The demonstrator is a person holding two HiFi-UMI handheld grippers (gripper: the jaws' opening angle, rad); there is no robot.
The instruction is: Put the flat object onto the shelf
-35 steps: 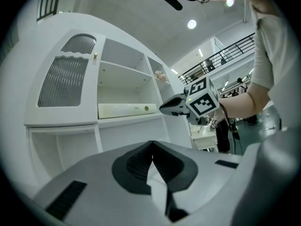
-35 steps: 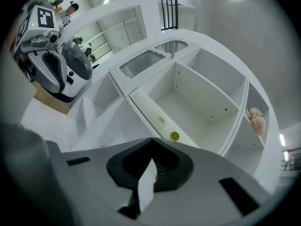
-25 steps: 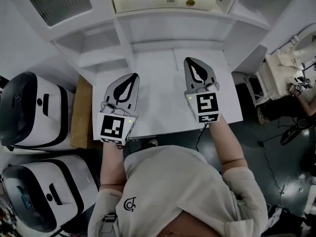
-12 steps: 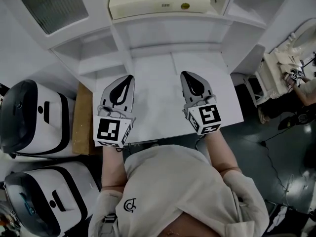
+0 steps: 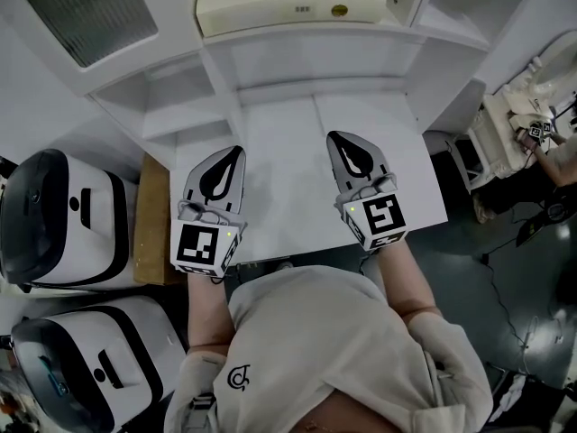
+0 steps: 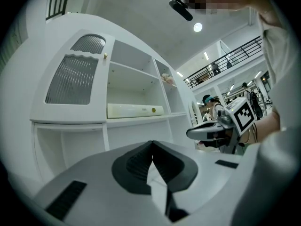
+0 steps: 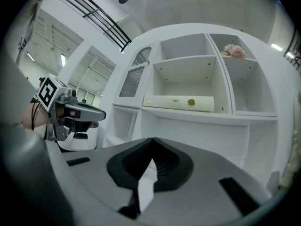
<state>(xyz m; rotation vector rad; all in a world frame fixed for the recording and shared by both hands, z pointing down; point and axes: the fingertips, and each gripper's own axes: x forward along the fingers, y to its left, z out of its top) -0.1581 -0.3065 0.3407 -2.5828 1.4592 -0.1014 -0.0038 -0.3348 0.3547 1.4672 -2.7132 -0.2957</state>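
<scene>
The flat object (image 5: 293, 3) is a long cream slab with a yellow dot, lying on the white shelf unit's (image 5: 311, 39) middle shelf; it also shows in the left gripper view (image 6: 135, 110) and the right gripper view (image 7: 178, 102). My left gripper (image 5: 236, 150) hovers over the white desk (image 5: 288, 106), shut with nothing in it, its tips meeting (image 6: 152, 142). My right gripper (image 5: 335, 137) is beside it on the right, also shut and empty (image 7: 153, 139). Both point toward the shelf and stay well short of the slab.
Two white machines with black panels (image 5: 54, 210) stand left of the desk beside a wooden board (image 5: 149, 215). A ribbed-glass cabinet door (image 5: 86, 7) is at upper left. A pink flower piece (image 7: 233, 51) sits on an upper right shelf. A person (image 5: 550, 142) works at far right.
Both grippers have drawn back a little toward the desk's front edge, staying shut. The cream slab has not moved.
</scene>
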